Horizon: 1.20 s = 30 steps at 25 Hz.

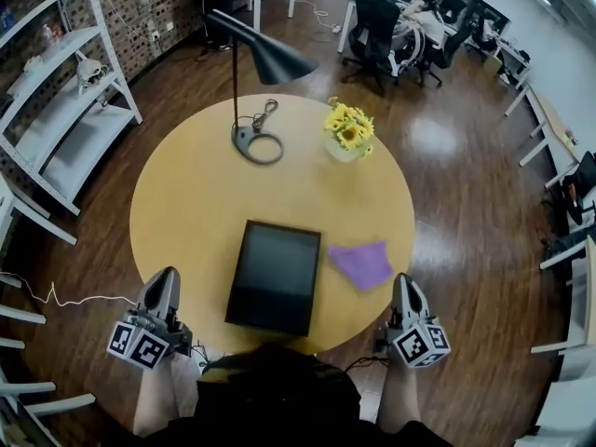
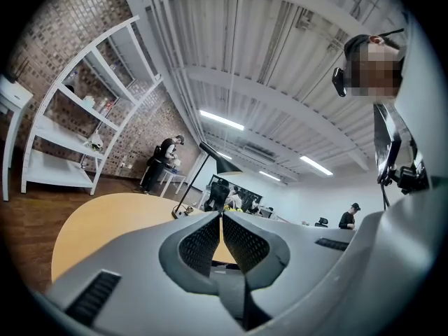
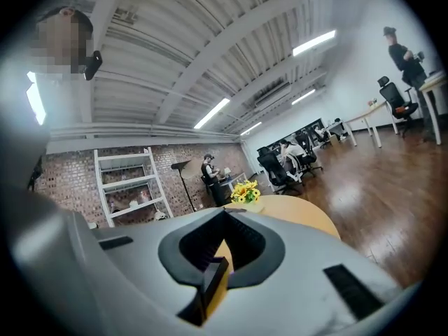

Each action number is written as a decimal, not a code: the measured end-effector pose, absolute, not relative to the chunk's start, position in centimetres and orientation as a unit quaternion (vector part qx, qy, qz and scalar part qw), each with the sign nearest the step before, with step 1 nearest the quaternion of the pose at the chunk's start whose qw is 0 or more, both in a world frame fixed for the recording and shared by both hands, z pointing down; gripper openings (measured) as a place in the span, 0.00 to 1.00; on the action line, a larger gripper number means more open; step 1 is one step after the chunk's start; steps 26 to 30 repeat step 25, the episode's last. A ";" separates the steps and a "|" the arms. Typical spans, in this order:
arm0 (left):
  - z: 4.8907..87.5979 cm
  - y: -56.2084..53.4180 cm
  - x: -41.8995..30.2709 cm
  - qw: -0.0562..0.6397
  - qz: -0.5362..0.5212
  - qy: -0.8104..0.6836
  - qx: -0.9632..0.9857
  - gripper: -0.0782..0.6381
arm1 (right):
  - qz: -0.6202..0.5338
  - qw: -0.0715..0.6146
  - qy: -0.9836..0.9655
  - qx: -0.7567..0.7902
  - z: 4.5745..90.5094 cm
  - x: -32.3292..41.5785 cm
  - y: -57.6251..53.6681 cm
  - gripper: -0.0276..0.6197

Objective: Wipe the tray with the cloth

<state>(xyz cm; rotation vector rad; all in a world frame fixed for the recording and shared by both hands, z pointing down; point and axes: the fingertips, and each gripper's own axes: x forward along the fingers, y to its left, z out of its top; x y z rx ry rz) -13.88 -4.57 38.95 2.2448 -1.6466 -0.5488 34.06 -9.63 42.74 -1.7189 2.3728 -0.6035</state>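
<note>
A dark rectangular tray [image 1: 274, 276] lies on the round yellow table [image 1: 186, 203], near its front edge. A purple cloth [image 1: 360, 264] lies flat on the table just right of the tray. My left gripper [image 1: 167, 277] hangs at the table's front left, apart from the tray, with its jaws shut and empty [image 2: 222, 215]. At the front right my right gripper [image 1: 404, 282] hovers close to the table's edge, below the cloth and apart from it. Its jaws meet at the tips with nothing between them [image 3: 224, 212].
A black desk lamp [image 1: 264, 59] stands at the table's far side with its round base [image 1: 258, 144]. A pot of yellow flowers [image 1: 348, 132] sits at the far right. White shelves [image 1: 65, 110] stand to the left, office chairs [image 1: 382, 35] beyond.
</note>
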 end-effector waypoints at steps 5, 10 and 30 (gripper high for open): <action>38.9 -4.8 -14.0 0.163 -0.190 -0.571 0.782 0.11 | -0.209 0.067 0.795 -0.566 42.3 32.6 -10.8 0.04; 38.5 -5.1 -14.3 0.156 -0.197 -0.573 0.780 0.11 | -0.219 0.075 0.795 -0.561 42.0 32.1 -11.6 0.04; 37.9 -4.0 -19.3 0.106 -0.213 -0.626 0.743 0.09 | -0.202 0.094 0.806 -0.548 39.5 29.6 -11.5 0.04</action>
